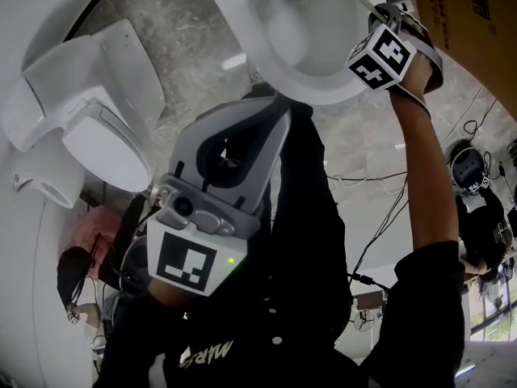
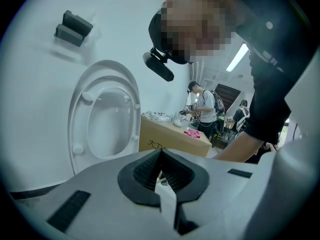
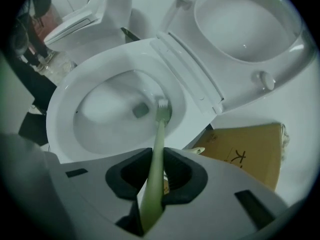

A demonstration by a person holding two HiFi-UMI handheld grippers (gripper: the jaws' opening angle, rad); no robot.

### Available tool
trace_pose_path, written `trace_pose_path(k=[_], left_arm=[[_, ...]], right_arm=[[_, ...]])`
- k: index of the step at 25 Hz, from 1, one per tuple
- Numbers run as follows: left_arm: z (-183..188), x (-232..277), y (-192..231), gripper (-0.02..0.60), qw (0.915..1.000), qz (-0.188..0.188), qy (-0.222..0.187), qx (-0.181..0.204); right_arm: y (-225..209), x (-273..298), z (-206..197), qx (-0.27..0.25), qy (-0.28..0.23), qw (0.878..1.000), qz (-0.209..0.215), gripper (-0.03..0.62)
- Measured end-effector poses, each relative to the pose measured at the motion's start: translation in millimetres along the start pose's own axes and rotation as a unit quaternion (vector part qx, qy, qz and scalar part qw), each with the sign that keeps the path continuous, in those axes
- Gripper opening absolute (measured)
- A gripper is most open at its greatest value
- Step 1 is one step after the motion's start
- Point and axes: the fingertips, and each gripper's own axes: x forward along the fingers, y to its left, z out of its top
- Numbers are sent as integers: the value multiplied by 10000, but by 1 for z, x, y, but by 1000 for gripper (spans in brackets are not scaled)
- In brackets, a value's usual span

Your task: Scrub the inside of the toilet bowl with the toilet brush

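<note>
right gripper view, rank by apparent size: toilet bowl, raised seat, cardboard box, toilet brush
1. toilet bowl and raised seat: about alike, so not ranked; the seat is cut by the picture's edge.
2. cardboard box, partly hidden.
3. toilet brush: long but thin, and nearest the camera.

Right gripper (image 3: 158, 168) clamped on brush handle (image 3: 159, 134), right arm (image 1: 422, 176) stretched out forward. Left gripper (image 2: 161, 163) jaws pressed together, empty, held near chest.

Cool, even indoor light from ceiling strip lamp (image 2: 240, 57). Soft shadows. Strong fisheye warp, dark corners. Close foreground slightly blurred.
</note>
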Motion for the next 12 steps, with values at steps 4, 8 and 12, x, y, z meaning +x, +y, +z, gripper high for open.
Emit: trace_pose_path(k=[4, 8, 12], left_arm=[[-1, -3, -2, 25, 10000, 11, -7, -10], [-1, -7, -3, 26, 10000, 45, -10, -32], [2, -10, -2, 25, 9999, 85, -67, -51]], right_arm=[[0, -3, -1, -697, 325, 9969, 161, 87], [12, 0, -6, -1253, 708, 9883, 501, 87], [27, 0, -11, -1847, 1090, 9730, 857, 86]])
